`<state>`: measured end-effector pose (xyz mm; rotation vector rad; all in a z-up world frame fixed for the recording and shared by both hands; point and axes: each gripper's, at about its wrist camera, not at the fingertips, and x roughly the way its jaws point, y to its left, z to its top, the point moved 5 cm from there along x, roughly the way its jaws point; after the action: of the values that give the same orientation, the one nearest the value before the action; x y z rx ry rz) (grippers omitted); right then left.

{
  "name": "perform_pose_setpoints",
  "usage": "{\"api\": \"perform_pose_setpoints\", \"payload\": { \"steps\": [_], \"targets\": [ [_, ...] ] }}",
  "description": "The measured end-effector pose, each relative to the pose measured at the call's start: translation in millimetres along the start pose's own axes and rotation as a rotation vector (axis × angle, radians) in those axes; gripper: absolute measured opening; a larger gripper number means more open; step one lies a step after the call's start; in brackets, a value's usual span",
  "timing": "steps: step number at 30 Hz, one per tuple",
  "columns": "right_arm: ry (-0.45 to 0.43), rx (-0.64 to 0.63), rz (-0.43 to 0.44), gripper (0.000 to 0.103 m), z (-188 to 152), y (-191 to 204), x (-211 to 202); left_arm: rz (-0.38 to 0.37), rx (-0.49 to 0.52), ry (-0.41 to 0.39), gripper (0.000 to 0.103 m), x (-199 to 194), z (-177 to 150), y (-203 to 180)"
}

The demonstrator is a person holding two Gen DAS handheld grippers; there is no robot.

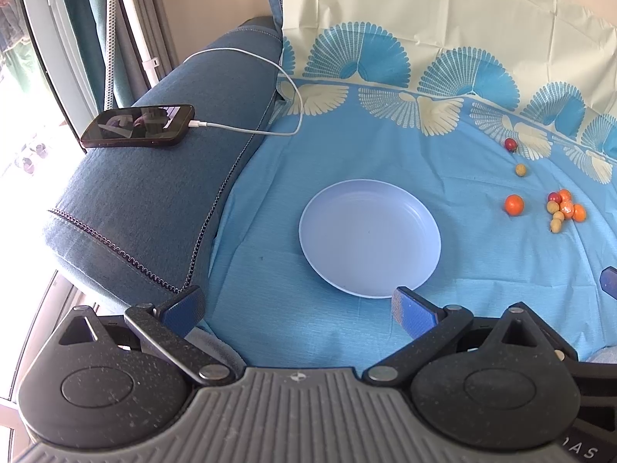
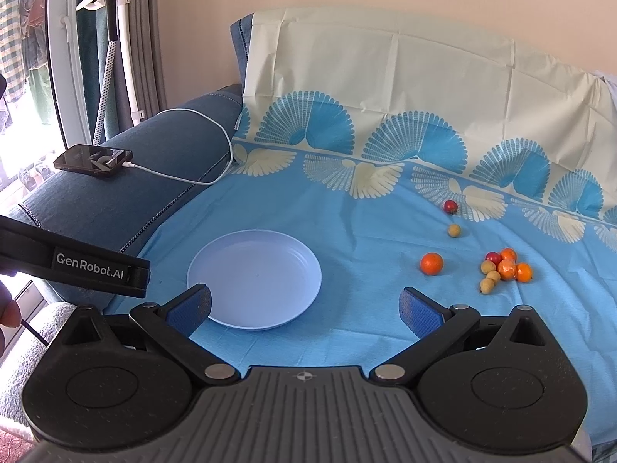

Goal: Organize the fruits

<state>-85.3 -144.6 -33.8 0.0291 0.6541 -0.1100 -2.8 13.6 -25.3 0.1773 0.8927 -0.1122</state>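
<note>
An empty pale blue plate [image 1: 370,231] [image 2: 254,277] lies on the blue patterned cloth. To its right sits a lone orange [image 1: 514,205] [image 2: 432,263]. Further right is a cluster [image 1: 565,208] [image 2: 505,268] of oranges, small tan fruits and a red one. Behind them lie a single tan fruit [image 1: 520,170] [image 2: 454,230] and a red fruit [image 1: 511,144] [image 2: 450,206]. My left gripper [image 1: 297,308] is open, just short of the plate's near rim. My right gripper [image 2: 306,308] is open too, its left finger over the plate's near-left edge. Neither holds anything.
A phone [image 1: 139,125] [image 2: 94,160] on a white charging cable [image 1: 285,88] rests on the blue sofa arm [image 1: 154,193] at left. The cloth drapes up over the sofa back. The left gripper's black body [image 2: 77,266] crosses the right wrist view at left, beside a hand's fingertips.
</note>
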Motion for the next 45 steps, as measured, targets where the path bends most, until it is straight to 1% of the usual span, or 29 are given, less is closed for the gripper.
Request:
{"api": "perform_pose_setpoints", "payload": {
  "steps": [11, 14, 21, 31, 37, 45],
  "targets": [
    [0.003, 0.01, 0.019, 0.103, -3.0, -2.8, 6.4, 0.013, 0.011, 0.027, 0.103, 9.3, 0.8, -5.8],
    [0.026, 0.029, 0.029, 0.103, -3.7, -5.4, 9.6, 0.015, 0.017, 0.037, 0.103, 14.3, 1.3, -8.1],
    [0.033, 0.024, 0.007, 0.103, -6.2, -13.4, 20.7, 0.02, 0.029, 0.064, 0.103, 26.0, 4.3, -15.2],
    [0.064, 0.07, 0.016, 0.103, -12.5, -26.7, 34.1, 0.028, 0.058, 0.089, 0.103, 37.2, 6.2, -30.0],
    [0.059, 0.136, 0.024, 0.103, -16.7, -43.3, 41.6, 0.032, 0.09, 0.1, 0.103, 42.0, 8.5, -45.1],
    [0.06, 0.213, -0.031, 0.103, -26.1, -83.4, 47.1, 0.011, 0.148, 0.108, 0.103, 50.7, 15.1, -82.9]
  ]
}}
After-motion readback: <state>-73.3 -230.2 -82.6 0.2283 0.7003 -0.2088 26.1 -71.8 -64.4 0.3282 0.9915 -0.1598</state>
